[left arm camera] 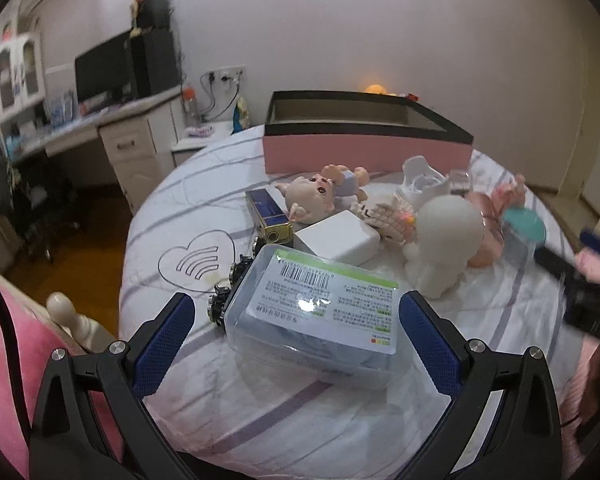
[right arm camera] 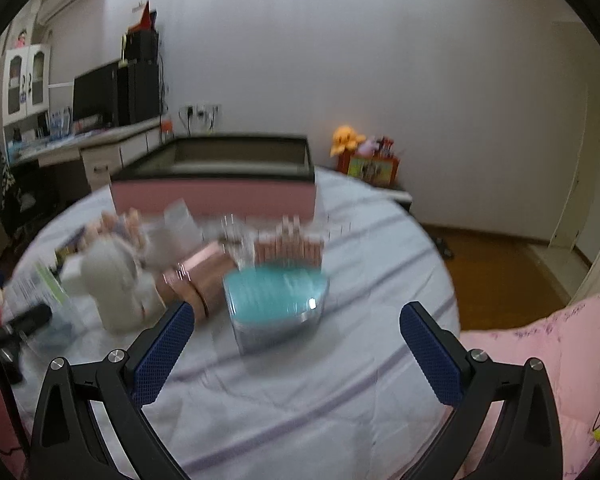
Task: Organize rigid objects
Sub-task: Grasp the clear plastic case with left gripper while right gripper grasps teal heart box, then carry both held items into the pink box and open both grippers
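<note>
Between padded fingers (left arm camera: 172,336), boxy (clear) plastic case (left arm camera: 316,312)

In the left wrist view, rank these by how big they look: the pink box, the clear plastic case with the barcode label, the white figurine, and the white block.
1. Pink box, though farthest away.
2. Clear plastic case; being nearest the camera inflates it, so its true rank is unsure.
3. White figurine.
4. White block, partly hidden behind the case.
</note>
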A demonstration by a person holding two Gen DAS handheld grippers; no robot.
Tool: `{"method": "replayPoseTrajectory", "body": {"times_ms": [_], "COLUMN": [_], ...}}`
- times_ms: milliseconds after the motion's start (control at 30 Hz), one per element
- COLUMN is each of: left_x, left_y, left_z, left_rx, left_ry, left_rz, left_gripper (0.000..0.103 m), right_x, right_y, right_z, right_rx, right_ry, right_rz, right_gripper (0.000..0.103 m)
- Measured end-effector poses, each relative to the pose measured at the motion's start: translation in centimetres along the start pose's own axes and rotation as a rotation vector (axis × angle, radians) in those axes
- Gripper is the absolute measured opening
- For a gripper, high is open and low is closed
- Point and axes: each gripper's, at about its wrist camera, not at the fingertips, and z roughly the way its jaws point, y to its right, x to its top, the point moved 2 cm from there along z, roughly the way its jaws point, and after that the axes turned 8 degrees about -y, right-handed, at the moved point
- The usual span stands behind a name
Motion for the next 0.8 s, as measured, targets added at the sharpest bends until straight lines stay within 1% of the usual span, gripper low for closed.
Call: {"method": "replayPoseTrajectory", "body": {"times_ms": [67, 100, 167, 200, 267, 367, 500, 533, 567, 600, 633, 667, 700, 800], "left_x": [-0.1, -0.3, -0.4, -0.5, -0.3, 0.0, 1.0, 1.2, 1.3, 1.5, 1.6, 1.7, 1.7, 1.9], "left_y": [0.4, 0.7, 1.1, 1.1, 1.1, 0.6, 0.6, 0.7, 0.8, 0.9, 1.0, 1.0, 1.0, 1.2], "left_z": [-0.3, -0.6, -0.5, -0.2, 1.0, 2.6, 3.1, 3.2, 3.3, 3.3, 3.3, 3.2, 3.1, 2.5], "left_rx": [-0.008, 0.003, 0.007, -0.008, 0.022, 0.035, 0.037, 0.033, 0.040, 0.053, 0.051, 0.038, 0.026, 0.016], "left_ry": [0.008, 0.020, 0.013, 0.004, -0.033, -0.057, -0.051, -0.047, -0.050, -0.046, -0.041, -0.038, -0.036, -0.022], "left_rz": [0.023, 0.045, 0.078, 0.080, 0.076, 0.057, 0.050, 0.054, 0.057, 0.063, 0.068, 0.071, 0.073, 0.067], "left_gripper": [0.103, 0.103, 0.103, 0.103, 0.103, 0.103, 0.102, 0.098, 0.094, 0.094, 0.094, 0.094, 0.094, 0.094], "right_x": [-0.7, -0.8, -0.8, -0.7, -0.2, 0.9, 1.9, 2.3, 2.4, 2.6, 2.6, 2.6, 2.5, 2.2], "right_y": [0.2, 0.2, 0.1, 0.1, 0.1, 0.2, 0.0, 0.0, 0.0, 0.1, 0.0, -0.1, -0.1, -0.6], "right_z": [0.6, 0.6, 0.9, 1.0, 1.6, 2.9, 4.2, 4.8, 5.1, 5.6, 6.0, 6.4, 6.6, 6.2], "right_rx": [0.020, 0.028, 0.041, 0.037, 0.031, 0.018, 0.057, 0.056, 0.055, 0.060, 0.073, 0.090, 0.090, 0.077], "right_ry": [-0.028, -0.034, -0.038, -0.039, -0.040, -0.071, -0.107, -0.126, -0.133, -0.151, -0.165, -0.180, -0.189, -0.169], "right_rz": [0.002, 0.004, 0.000, -0.005, -0.002, 0.009, 0.021, 0.022, 0.024, 0.025, 0.024, 0.024, 0.021, -0.005], "right_gripper": [0.103, 0.103, 0.103, 0.103, 0.103, 0.103, 0.103, 0.103, 0.099, 0.093, 0.079, 0.073, 0.073, 0.073]}}
